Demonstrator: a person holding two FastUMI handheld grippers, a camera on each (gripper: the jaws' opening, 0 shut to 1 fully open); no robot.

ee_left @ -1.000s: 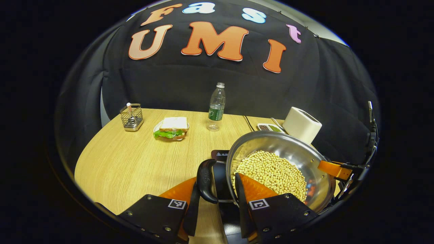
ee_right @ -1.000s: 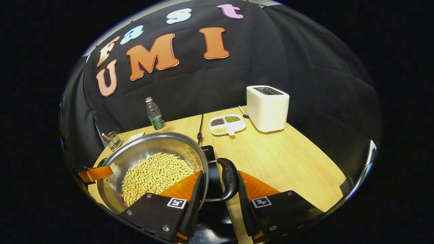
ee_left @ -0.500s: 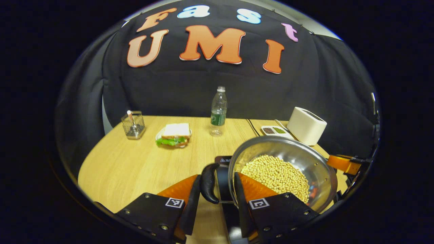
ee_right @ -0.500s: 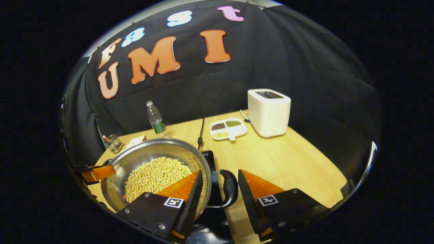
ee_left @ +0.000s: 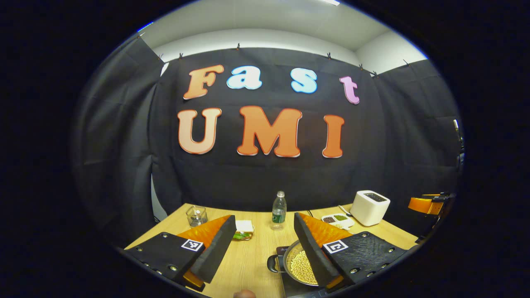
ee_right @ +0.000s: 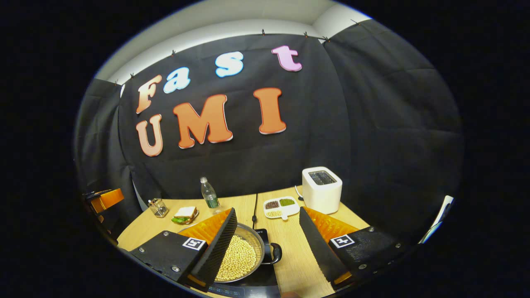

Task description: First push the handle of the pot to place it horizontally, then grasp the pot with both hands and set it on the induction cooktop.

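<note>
Bare table point(ee_right: 352, 219) right of pot point(ee_right: 242, 258)

On my table point(ee_right: 356, 217): toaster point(ee_right: 321, 189) at 1 o'clock, bean tray point(ee_right: 281, 207) just beside it, bottle point(ee_right: 209, 193) at 11, sandwich point(ee_right: 185, 214) and wire holder point(ee_right: 157, 207) toward 10.

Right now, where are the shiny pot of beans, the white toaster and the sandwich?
Shiny steel pot of yellow beans point(ee_right: 242, 258): right gripper view, on the beans.
White box toaster point(ee_right: 322, 191): right gripper view, front face.
Sandwich point(ee_right: 185, 213): right gripper view, top bread.
</note>
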